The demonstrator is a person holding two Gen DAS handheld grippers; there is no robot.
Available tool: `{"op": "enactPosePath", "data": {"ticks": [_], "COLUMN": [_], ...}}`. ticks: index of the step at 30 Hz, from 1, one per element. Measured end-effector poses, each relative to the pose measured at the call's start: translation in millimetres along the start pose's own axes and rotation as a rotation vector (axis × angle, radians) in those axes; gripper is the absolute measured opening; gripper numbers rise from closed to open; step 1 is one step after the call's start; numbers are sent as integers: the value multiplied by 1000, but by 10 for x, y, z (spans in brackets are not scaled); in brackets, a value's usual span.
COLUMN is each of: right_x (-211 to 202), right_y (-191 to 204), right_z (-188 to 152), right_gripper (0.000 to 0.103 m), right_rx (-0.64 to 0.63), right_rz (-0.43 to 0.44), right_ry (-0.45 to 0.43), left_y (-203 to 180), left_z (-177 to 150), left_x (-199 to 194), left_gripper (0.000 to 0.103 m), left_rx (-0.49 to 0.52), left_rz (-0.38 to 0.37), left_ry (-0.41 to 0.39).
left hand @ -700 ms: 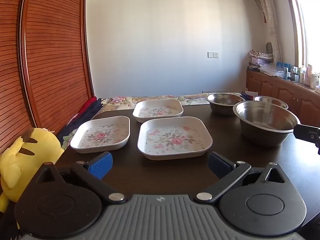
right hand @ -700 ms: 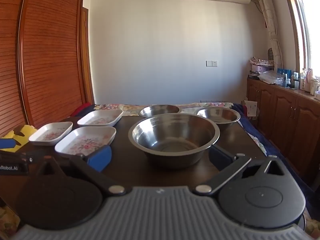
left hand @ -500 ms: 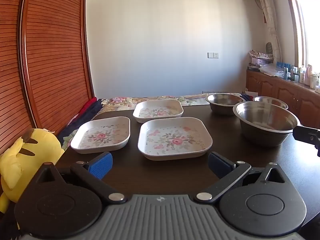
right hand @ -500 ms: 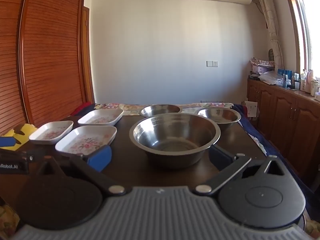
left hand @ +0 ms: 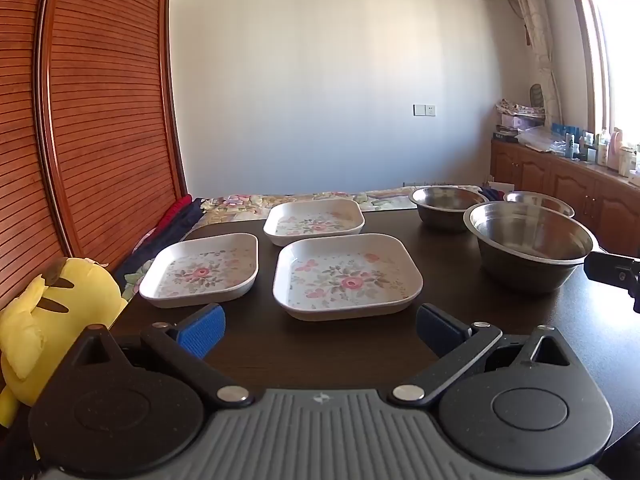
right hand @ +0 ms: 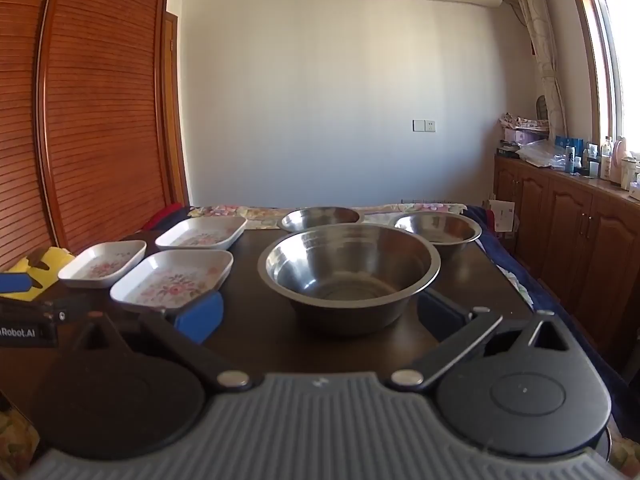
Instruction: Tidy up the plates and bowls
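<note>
My left gripper (left hand: 320, 330) hangs over the near edge of the dark table (left hand: 460, 304), its jaws spread wide with nothing between them. Just past its blue pads (left hand: 200, 330), at twelve o'clock, sits the nearest floral plate (left hand: 347, 276). A second floral plate (left hand: 200, 270) lies at eleven o'clock, just beside the first and not touching it, and a third floral plate (left hand: 314, 222) sits farther back, between the two. At two o'clock stands the large steel bowl (left hand: 530, 246), with two smaller steel bowls behind it: one (left hand: 448, 206) to its left, the other (left hand: 538, 202) mostly hidden by its rim.

My right gripper (right hand: 320, 316) is equally wide and holds nothing. Seen from it, the large steel bowl stands dead ahead at twelve o'clock, near the pads but clear of them. The three plates spread out at ten o'clock, the nearest partly hidden behind my left pad.

A yellow plush toy (left hand: 52, 312) sits off the table's left edge, at nine o'clock from my left gripper.
</note>
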State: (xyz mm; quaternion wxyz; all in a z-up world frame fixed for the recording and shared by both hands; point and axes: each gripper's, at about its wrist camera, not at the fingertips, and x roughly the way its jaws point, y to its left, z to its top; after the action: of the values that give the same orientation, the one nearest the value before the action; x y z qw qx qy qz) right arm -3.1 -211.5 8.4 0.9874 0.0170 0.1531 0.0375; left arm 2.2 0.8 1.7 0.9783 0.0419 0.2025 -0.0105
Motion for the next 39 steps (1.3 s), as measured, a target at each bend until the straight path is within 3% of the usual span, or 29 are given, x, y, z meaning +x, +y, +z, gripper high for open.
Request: {"op": "enactPosePath", "data": {"ticks": [39], "right_x": [-21], "right_y": [-16], "right_z": [9], "right_gripper": [103], "right_rx": [9], "right_rz": [4], "right_ry": [-4], "left_y": [-55], "left_z": [-32], "left_x": [-15], "left_gripper": [102], "left_rx": [9], "left_rz": [0], "left_ry": [-2]}}
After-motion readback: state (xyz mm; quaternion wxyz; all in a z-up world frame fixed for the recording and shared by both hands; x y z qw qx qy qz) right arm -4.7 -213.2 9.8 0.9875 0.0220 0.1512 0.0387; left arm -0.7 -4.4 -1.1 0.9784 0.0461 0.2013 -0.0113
